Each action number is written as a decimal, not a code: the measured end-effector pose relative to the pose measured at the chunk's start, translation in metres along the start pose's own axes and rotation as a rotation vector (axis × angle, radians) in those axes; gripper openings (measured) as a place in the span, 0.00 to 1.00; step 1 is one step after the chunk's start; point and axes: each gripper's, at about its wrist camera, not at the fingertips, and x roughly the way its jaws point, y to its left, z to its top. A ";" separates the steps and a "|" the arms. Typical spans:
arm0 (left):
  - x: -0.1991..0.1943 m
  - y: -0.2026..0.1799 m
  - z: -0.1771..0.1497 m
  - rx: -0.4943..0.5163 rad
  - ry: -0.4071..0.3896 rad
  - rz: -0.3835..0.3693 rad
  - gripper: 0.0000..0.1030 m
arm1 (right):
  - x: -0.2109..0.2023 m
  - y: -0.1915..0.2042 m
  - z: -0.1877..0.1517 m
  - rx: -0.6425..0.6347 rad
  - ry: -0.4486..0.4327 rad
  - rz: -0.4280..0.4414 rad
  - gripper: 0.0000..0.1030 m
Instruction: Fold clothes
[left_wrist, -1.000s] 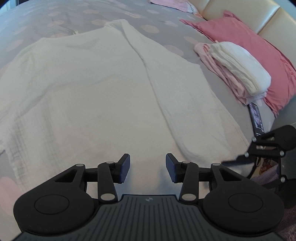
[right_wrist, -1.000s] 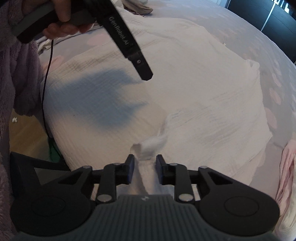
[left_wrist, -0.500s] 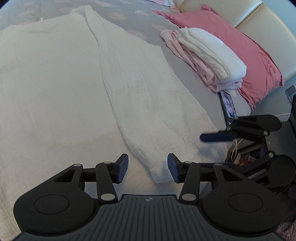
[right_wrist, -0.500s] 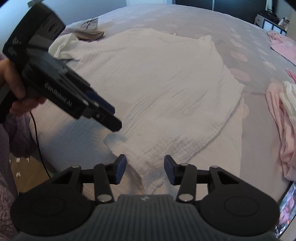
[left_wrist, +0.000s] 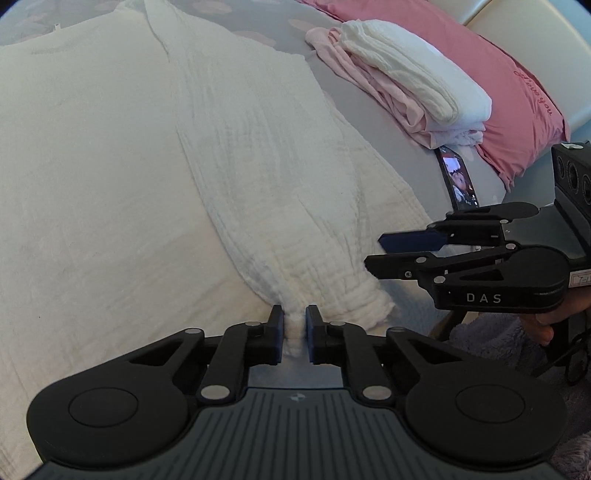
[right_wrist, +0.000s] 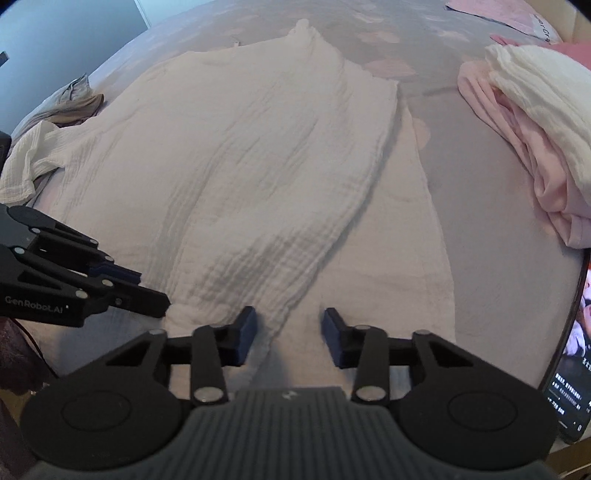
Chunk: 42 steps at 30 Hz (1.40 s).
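On bed (right_wrist: 480, 236), near edge: white crinkle-gauze garment (right_wrist: 240, 155) spread flat, right-side panel or sleeve folded in over body as a long diagonal strip running toward the hem. Opposite sleeve (right_wrist: 26, 166) lying bunched at far left, not folded in. Judged partway: one lengthwise fold lying in place, other side and crosswise folds left to make.

Beside it, against pink pillow (left_wrist: 480, 74): stack of folded pieces, white folded garment (left_wrist: 413, 85) on top of pink folded garment (left_wrist: 369, 96). So at least two items lying finished; whether more await besides a grey-beige item (right_wrist: 70, 107) crumpled at far left, cannot tell.

Left claw (left_wrist: 294, 328): pressed together, pinching the gathered lower end of the folded strip; cloth bunched into ridges just right of the pinch. Held low and about level with bed surface, pointing up the length of the garment.

Right claw (right_wrist: 288, 332): spread, nothing between the fingers. Hovering just over the hem, at the edge of the folded strip, aimed along the garment; from left wrist view seen sideways, tips close to the bunched cloth. Contact with fabric not settled.

Phone (left_wrist: 458, 177) lying on bed edge near the stack, screen lit.
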 end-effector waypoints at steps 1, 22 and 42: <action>-0.001 -0.001 0.000 0.003 -0.003 0.000 0.08 | -0.001 0.001 0.000 0.001 0.001 0.012 0.23; -0.031 -0.043 0.028 0.013 -0.107 -0.074 0.07 | -0.064 -0.064 0.015 0.210 -0.001 0.094 0.11; -0.043 -0.028 0.027 -0.069 -0.144 -0.089 0.07 | -0.014 0.037 -0.015 -0.255 0.036 -0.051 0.35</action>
